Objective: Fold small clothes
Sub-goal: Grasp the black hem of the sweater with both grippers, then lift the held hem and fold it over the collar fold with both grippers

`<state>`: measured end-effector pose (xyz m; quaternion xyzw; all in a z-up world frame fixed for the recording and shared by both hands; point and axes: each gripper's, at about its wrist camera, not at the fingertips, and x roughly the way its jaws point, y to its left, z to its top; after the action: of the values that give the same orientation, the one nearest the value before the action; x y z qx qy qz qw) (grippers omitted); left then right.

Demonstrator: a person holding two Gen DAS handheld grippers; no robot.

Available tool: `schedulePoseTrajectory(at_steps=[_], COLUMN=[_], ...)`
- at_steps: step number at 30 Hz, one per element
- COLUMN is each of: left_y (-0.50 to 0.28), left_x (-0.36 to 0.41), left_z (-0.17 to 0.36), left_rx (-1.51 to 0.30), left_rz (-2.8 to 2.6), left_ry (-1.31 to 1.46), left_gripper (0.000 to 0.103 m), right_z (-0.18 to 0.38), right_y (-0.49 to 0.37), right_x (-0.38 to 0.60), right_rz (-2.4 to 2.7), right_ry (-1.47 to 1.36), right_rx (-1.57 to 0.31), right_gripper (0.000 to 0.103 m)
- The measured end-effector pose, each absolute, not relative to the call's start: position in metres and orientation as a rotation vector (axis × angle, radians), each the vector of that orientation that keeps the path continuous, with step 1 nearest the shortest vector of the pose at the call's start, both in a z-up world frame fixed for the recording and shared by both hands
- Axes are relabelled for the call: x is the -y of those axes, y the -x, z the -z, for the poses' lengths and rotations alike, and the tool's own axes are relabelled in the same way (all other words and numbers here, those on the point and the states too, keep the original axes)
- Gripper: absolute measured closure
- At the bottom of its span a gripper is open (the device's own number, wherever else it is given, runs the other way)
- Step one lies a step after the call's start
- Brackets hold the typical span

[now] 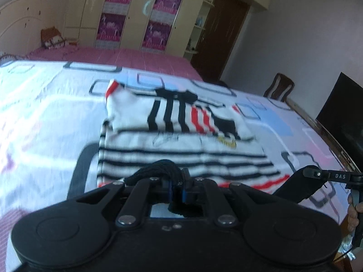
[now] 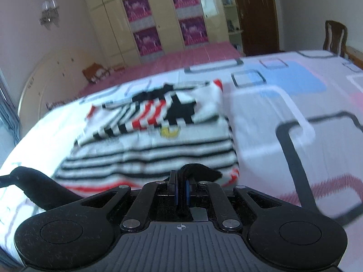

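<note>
On the bedspread (image 1: 40, 104) lies a striped kids' shirt (image 1: 181, 156), top part already folded over. Both grippers, left (image 1: 176, 190) & right (image 2: 181, 190), have jaws pinched together on black fabric at the near hem, prob. its dark trim. Soft, light, floppy knit; hold both hem corners w/ even tension or it'll sag.

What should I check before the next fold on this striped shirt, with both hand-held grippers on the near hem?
1. Left hand-held gripper shut on black fabric: ok.
2. Right hand-held gripper shut on black fabric: ok.
3. Whether that black fabric belongs to the striped shirt: cannot tell.
4. Top part of the shirt already folded over: ok.
5. Shirt lying on the bedsheet, away from the edges: ok.
6. Picture sharpness: not ok, both views are blurred.
</note>
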<state>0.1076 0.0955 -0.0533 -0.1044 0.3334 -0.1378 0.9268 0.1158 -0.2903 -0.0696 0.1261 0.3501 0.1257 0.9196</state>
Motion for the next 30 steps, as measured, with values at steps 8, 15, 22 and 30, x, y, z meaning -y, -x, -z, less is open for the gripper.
schedulePoseTrajectory(at_steps=[8,15,22,30], left_y=[-0.174,-0.243,-0.306,-0.373], left_x=[-0.093,-0.090,-0.084,-0.077], left_z=[0.038,0.035,0.036,0.065], left_rx=[-0.626,-0.604,-0.591,-0.651], left_rz=[0.270,0.250,0.218,0.167], left_ry=[0.196,0.184,0.156,0.139], left_gripper=[0.096,0.096,0.096,0.096], right_z=[0.057,0.060,0.067,0.101], right_y=[-0.192,-0.271,-0.340,-0.415], right_x=[0.287,0.284,0.281,0.282], right_rz=[-0.257,-0.241,-0.228,-0.214], right_ry=[-0.261,-0.283,-0.272,-0.334], right_rx=[-0.647,-0.637,-0.651,-0.743], right_gripper=[0.098,0.098,0.098,0.098])
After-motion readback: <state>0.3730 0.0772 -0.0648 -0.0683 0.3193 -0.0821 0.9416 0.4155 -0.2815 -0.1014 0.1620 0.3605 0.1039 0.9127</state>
